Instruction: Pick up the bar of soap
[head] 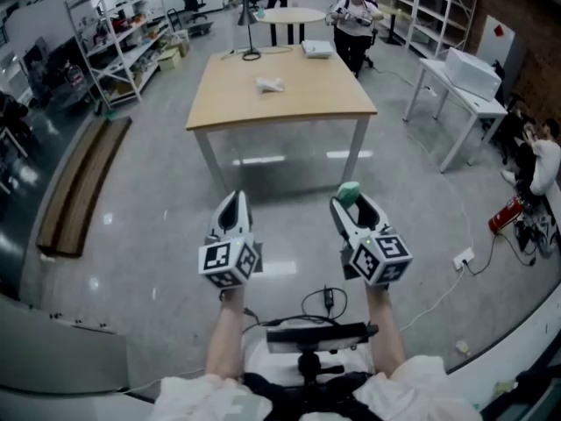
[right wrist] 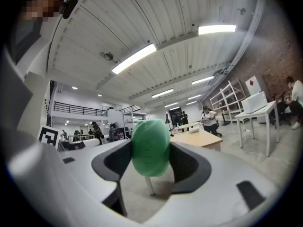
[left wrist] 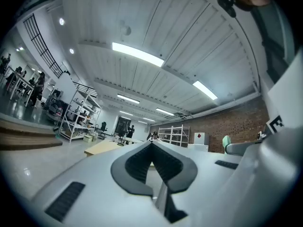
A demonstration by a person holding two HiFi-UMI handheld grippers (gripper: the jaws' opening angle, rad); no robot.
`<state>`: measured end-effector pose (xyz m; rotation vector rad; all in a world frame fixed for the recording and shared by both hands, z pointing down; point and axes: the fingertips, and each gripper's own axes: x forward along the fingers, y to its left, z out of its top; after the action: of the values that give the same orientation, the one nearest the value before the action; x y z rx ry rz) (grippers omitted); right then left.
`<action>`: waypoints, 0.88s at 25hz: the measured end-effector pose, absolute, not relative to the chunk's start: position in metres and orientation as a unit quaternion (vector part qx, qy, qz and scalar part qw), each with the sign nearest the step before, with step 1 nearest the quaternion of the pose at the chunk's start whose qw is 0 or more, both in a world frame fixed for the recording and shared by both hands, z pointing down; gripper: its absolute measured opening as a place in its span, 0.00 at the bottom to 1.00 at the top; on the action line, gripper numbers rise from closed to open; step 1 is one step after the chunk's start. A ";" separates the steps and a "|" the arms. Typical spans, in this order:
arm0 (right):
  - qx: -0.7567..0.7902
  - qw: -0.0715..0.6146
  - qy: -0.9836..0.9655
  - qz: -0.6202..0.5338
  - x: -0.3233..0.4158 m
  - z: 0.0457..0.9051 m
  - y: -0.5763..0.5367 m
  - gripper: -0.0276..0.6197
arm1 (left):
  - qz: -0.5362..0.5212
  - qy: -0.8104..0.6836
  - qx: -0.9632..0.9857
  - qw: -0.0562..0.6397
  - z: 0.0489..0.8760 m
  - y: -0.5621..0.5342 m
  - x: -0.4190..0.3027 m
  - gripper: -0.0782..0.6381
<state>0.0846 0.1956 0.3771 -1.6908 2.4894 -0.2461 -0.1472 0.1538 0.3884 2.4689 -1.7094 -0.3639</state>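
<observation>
My right gripper (head: 347,203) is shut on the bar of soap (head: 349,192), a rounded green bar that sticks out past its jaws. In the right gripper view the soap (right wrist: 150,145) fills the gap between the dark pads (right wrist: 189,167) of the right gripper (right wrist: 150,157). My left gripper (head: 234,200) hangs beside it at the same height, shut with nothing in it. Its pads meet at the tip in the left gripper view (left wrist: 151,145), where the soap (left wrist: 226,144) shows at the right edge. Both grippers are held over the grey floor, short of the wooden table (head: 298,103).
On the table lie a small white object (head: 271,84) and a black lamp (head: 251,35). A wooden bench (head: 81,187) lies on the floor to the left. At the right stand a white table (head: 460,95) and a red extinguisher (head: 504,215). Shelving (head: 123,33) and people (head: 353,14) are farther back.
</observation>
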 end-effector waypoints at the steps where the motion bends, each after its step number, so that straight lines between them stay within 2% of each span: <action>1: -0.562 0.061 0.821 -0.082 0.090 0.377 0.203 0.44 | -0.123 -0.564 0.814 0.061 0.388 0.160 -0.144 0.11; 12: -0.545 0.061 0.829 -0.109 0.136 0.394 0.331 0.44 | -0.113 -0.567 0.812 0.082 0.399 0.297 -0.075 0.11; 22: -0.524 0.065 0.840 -0.123 0.154 0.398 0.422 0.44 | -0.083 -0.594 0.796 0.075 0.412 0.398 -0.056 0.11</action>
<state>0.1539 0.4220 0.3979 -1.5810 2.5362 -0.3703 -0.0562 0.3985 0.4117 2.3895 -1.7836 -0.2495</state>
